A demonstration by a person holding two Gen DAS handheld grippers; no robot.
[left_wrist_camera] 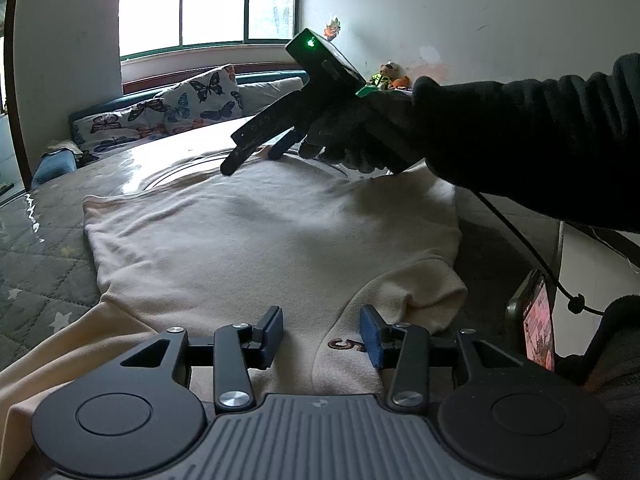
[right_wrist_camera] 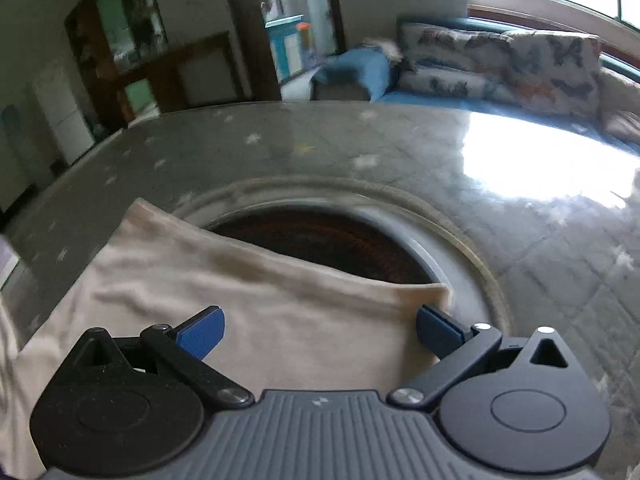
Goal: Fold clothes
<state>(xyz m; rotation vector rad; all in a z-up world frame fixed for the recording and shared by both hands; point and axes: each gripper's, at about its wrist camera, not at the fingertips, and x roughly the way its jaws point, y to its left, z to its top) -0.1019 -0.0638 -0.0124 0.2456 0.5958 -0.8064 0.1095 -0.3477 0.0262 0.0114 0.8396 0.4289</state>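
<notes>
A cream sweatshirt (left_wrist_camera: 256, 236) lies spread flat on the round table (left_wrist_camera: 36, 240), with a brown embroidered mark near its near edge. My left gripper (left_wrist_camera: 321, 334) is open and empty, just above the garment's near part beside a folded-in sleeve (left_wrist_camera: 420, 292). My right gripper (right_wrist_camera: 320, 330) is open and empty over the garment's far hem (right_wrist_camera: 256, 312), near its corner. It also shows in the left wrist view (left_wrist_camera: 256, 156), held by a black-gloved hand at the far edge of the sweatshirt.
The table has a grey quilted star-print cover under glass and a round inset (right_wrist_camera: 332, 240) in the middle. A phone (left_wrist_camera: 538, 320) lies at the table's right edge. A sofa with butterfly cushions (left_wrist_camera: 192, 100) stands beyond the table under the window.
</notes>
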